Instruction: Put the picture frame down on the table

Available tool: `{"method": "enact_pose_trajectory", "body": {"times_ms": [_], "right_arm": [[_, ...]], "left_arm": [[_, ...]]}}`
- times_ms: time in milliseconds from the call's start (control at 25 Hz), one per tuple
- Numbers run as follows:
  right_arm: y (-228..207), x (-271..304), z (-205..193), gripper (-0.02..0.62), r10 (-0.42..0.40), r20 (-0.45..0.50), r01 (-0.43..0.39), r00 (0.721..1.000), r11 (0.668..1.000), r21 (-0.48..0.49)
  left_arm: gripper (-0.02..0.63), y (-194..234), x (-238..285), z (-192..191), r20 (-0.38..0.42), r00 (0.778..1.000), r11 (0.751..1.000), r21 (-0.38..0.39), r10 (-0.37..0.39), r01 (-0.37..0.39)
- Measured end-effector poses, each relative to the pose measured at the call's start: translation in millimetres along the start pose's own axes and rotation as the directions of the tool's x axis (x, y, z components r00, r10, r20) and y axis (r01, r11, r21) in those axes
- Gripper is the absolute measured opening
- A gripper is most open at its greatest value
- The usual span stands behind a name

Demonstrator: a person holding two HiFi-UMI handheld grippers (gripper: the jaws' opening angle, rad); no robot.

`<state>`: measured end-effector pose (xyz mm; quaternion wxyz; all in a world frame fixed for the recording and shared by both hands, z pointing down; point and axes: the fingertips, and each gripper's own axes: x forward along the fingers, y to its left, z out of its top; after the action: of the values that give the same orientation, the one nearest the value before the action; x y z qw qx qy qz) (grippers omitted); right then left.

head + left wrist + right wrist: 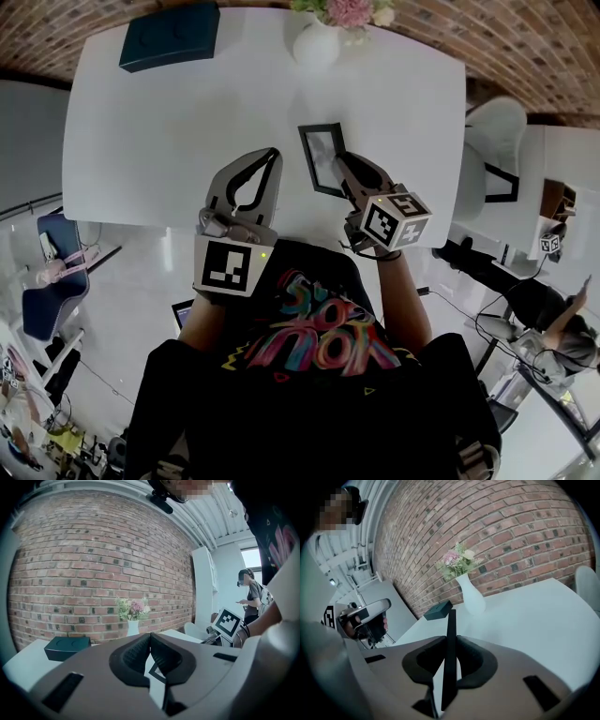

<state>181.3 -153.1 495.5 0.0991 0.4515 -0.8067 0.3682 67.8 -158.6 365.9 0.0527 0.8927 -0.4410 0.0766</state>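
Seen from the head view, the right tool (349, 173) has hold of the picture frame (323, 157) by its near right edge, over the middle of the white desk (169, 141), nearer the front edge than the back. That view shows the frame's black border and pale glass, but not whether its lower edge touches the desk.

The right gripper view gives what the head view cannot. The frame appears edge-on, as a thin dark upright strip, with both pads pressed against its sides. Beyond it on the desk stand a white vase (471, 597) of pink flowers (458, 560) and a dark box (438, 611), before a brick wall (511, 522).

The left tool (267, 159) hangs just beside the frame, apart from it. In the left gripper view its jaws are closed tip to tip with nothing between them, and a corner of the frame shows through the gap lower down. Only this view catches another person (251, 595) standing off to the right.
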Motion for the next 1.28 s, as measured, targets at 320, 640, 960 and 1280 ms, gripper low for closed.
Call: {"method": "enact_pose_trajectory", "body": {"times_ms": [320, 640, 960, 1280], "right_arm": [[-10, 7, -8, 0.089, 0.029, 0.004, -0.029, 1.000, 0.993, 0.116], [-19, 17, -22, 0.089, 0.066, -0.001, -0.063, 0.998, 0.962, 0.266], [-38, 22, -38, 0.091, 0.077, 0.006, -0.073, 0.997, 0.913, 0.401], [-52, 25, -47, 0.092, 0.081, 0.015, -0.079, 0.997, 0.887, 0.456]], "left_arm": [[0.025, 6, -1, -5, -0.011, 1.000, 1.000, -0.008, 0.010, -0.010], [0.025, 9, -2, -9, -0.022, 1.000, 1.000, -0.006, 0.008, -0.008], [0.025, 7, 1, -13, -0.036, 0.999, 1.000, -0.005, 0.003, -0.003], [0.025, 7, 5, -15, -0.048, 0.999, 1.000, -0.010, 0.002, -0.002]]}}
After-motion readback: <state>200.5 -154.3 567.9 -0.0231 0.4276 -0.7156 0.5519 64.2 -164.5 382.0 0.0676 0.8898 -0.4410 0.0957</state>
